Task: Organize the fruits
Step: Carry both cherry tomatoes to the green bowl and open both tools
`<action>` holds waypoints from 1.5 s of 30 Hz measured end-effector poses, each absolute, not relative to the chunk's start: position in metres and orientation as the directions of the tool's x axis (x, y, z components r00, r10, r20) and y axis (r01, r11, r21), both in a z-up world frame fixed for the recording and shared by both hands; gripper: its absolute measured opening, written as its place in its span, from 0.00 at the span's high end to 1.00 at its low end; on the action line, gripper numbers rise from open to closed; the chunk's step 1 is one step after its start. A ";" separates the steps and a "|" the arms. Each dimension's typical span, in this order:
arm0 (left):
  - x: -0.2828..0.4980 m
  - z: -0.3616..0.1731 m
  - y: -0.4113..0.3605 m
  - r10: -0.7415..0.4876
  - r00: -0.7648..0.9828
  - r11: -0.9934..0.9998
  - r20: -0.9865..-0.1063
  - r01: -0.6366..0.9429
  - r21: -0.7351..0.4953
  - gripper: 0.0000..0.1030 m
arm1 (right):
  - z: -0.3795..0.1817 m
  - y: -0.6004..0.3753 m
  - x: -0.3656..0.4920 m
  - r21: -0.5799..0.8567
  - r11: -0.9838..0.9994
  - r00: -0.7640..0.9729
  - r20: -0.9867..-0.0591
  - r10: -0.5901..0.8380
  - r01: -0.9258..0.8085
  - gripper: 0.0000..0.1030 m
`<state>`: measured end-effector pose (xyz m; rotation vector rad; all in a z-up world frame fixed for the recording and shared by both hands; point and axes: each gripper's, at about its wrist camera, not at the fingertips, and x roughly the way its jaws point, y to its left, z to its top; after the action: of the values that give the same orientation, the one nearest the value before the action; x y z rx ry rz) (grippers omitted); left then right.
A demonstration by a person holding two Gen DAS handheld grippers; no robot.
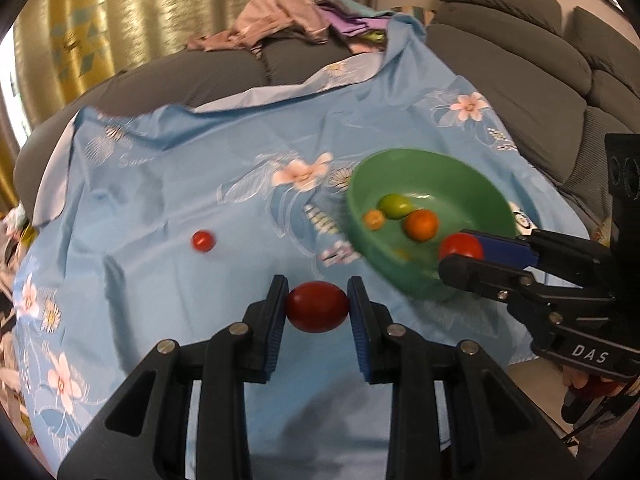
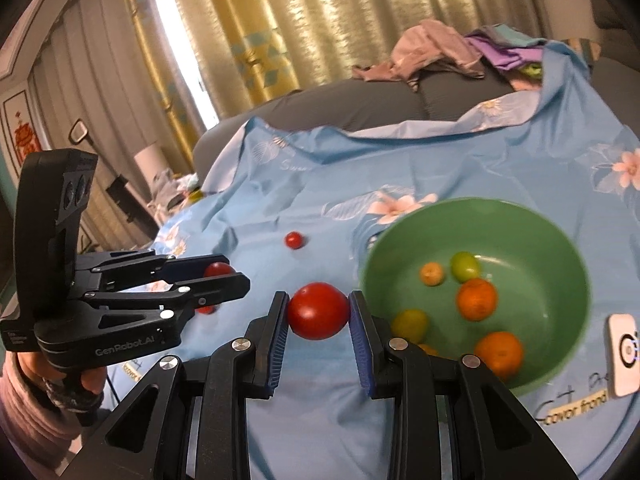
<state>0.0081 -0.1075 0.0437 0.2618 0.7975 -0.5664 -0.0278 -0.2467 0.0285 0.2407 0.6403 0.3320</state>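
Note:
My left gripper (image 1: 318, 298) is shut on a dark red oval tomato (image 1: 317, 308), held above the blue cloth. My right gripper (image 2: 318, 300) is shut on a rounder red tomato (image 2: 318, 312), just left of the green bowl (image 2: 480, 203). In the left wrist view the right gripper (image 1: 456, 250) and its tomato (image 1: 460, 246) hang over the near rim of the bowl (image 1: 360, 184). Several orange and green fruits lie in the bowl, among them an orange one (image 2: 476, 299). A small red tomato (image 1: 203, 241) lies loose on the cloth. The left gripper (image 2: 234, 270) shows at the left of the right wrist view.
A blue floral cloth (image 1: 180, 184) covers a grey sofa (image 1: 560, 92). A pile of clothes (image 1: 280, 20) lies at the back, before gold curtains (image 2: 300, 28). A white marker tag (image 2: 624, 354) sits right of the bowl. Another small red fruit (image 2: 206, 310) shows under the left gripper.

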 end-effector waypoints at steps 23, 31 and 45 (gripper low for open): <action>0.018 0.026 -0.204 -0.430 0.470 0.693 -0.771 0.719 0.052 0.71 | 0.013 -0.316 -0.030 0.340 0.939 0.789 -0.559 0.253 -0.060 0.69; 0.022 0.013 -0.215 -0.408 0.455 0.680 -0.792 0.730 0.069 0.71 | 0.007 -0.320 -0.027 0.328 0.944 0.782 -0.580 0.230 -0.034 0.69; 0.024 0.008 -0.211 -0.362 0.499 0.701 -0.788 0.703 0.123 0.58 | 0.005 -0.323 -0.026 0.315 0.949 0.779 -0.595 0.197 0.001 0.69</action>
<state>0.0244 -0.2115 0.0079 0.4661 0.8186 -0.6729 -0.0262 -0.3228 0.0050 0.3087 0.6719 0.1077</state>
